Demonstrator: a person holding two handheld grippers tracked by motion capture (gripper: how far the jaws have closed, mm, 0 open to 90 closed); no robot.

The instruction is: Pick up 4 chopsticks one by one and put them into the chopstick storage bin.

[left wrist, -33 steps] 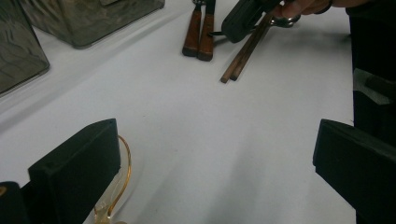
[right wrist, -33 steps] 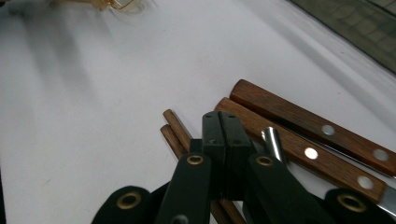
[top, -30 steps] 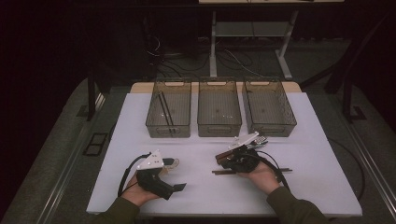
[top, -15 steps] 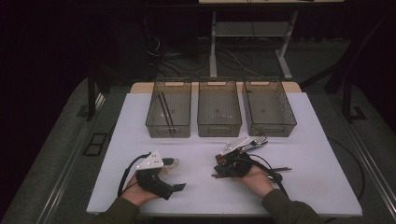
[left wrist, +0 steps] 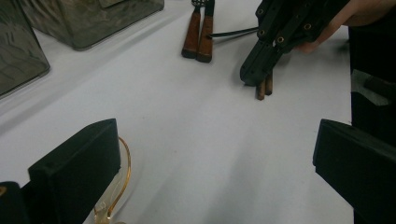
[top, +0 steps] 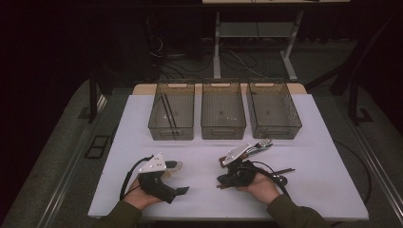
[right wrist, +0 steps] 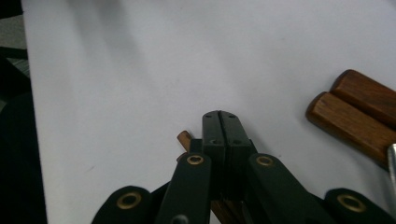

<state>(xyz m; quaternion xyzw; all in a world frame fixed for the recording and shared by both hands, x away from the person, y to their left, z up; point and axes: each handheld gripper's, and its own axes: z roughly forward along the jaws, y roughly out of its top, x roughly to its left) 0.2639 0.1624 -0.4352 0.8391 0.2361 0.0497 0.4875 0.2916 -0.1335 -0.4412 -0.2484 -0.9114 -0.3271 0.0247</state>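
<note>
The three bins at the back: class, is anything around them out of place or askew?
Yes. Wooden-handled utensils lie loose on the white table instead of in a bin, and the chopsticks in the left bin lie slanted. The bins stand evenly in a row.

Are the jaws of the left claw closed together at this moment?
No: in the left gripper view the left claw has its two black jaws standing far apart, with bare white table between them.
</note>
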